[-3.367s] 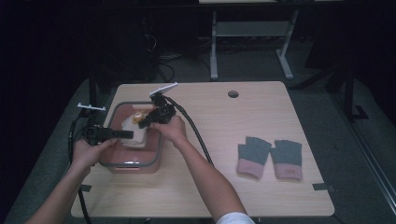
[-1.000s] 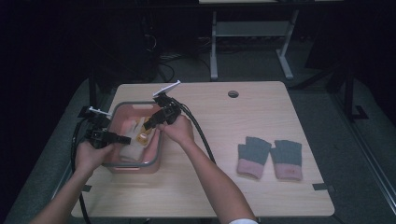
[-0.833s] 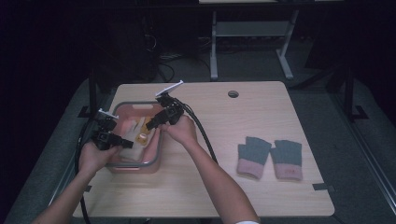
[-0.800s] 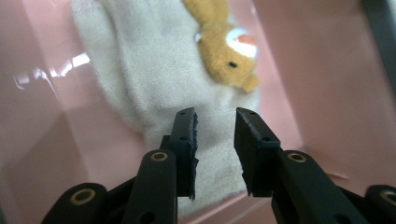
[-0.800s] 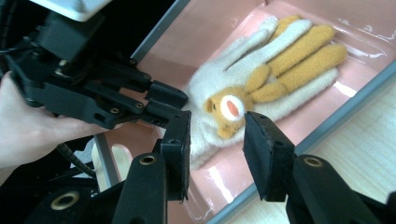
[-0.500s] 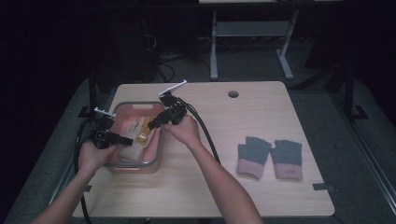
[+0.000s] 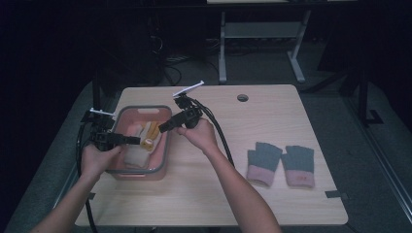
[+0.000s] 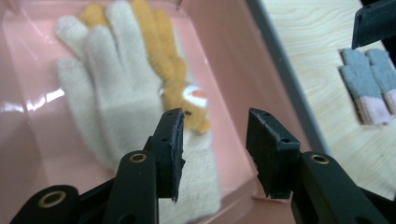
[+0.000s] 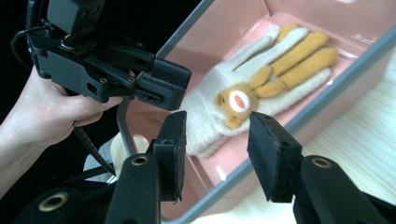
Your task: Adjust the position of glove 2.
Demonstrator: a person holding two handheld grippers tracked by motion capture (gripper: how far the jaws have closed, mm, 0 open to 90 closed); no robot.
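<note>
A pink bin with a grey rim sits at the table's left. Inside lie a cream glove and an orange glove with a bear face, also clear in the right gripper view. My left gripper hovers low over the gloves; its jaws have just been opening and now stand open, pressing on nothing. My right gripper is at the bin's right rim, pointing in. Its jaws have also just been opening, with nothing between them.
Two grey fingerless gloves with pink cuffs lie side by side on the wooden table at the right. A round cable hole is near the far edge. Black cables trail from both grippers. Dark floor surrounds the table.
The right gripper has drawn back to the right and slightly up, from over the gloves to the bin's rim. The left gripper has stayed over the bin, and the gloves now lie loose inside.
</note>
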